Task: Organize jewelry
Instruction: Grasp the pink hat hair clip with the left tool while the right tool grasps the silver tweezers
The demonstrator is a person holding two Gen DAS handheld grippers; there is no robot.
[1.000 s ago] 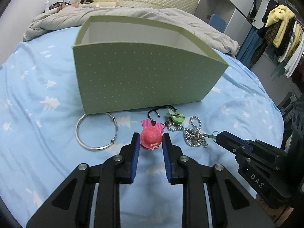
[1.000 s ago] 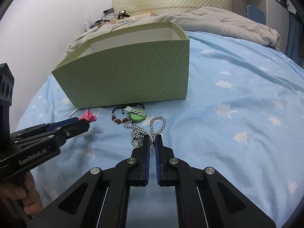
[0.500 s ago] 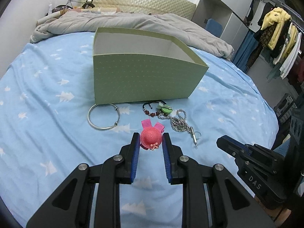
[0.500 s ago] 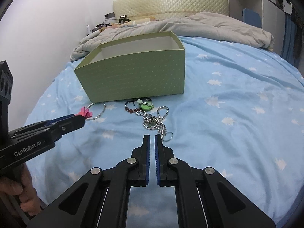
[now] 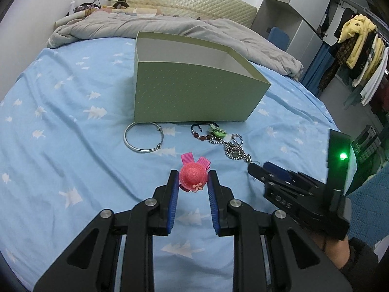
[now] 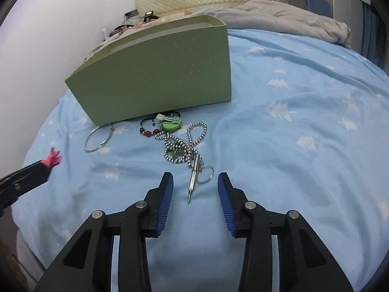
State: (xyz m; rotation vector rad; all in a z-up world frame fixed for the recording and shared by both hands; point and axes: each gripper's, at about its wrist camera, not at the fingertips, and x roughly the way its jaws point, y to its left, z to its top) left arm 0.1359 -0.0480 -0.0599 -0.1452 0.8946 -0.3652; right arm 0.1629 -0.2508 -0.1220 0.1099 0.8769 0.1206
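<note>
A: Since the left gripper (image 5: 193,180) pinches the pink hat clip (image 5: 193,177), where's the green box (image 5: 194,92)?
B: Straight ahead, past the bangle (image 5: 143,137).
A: Right view?
B: The right gripper (image 6: 195,189) gapes empty; the bead chain (image 6: 184,143) lies before the box, its pin (image 6: 193,182) pointing lengthwise between the jaws.

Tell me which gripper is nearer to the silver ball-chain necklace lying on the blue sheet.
Right. The right gripper hovers open just short of the silver ball-chain necklace, its fingers either side of the pendant end. The left gripper holds the pink hat-shaped hair clip off to the necklace's left.
</note>
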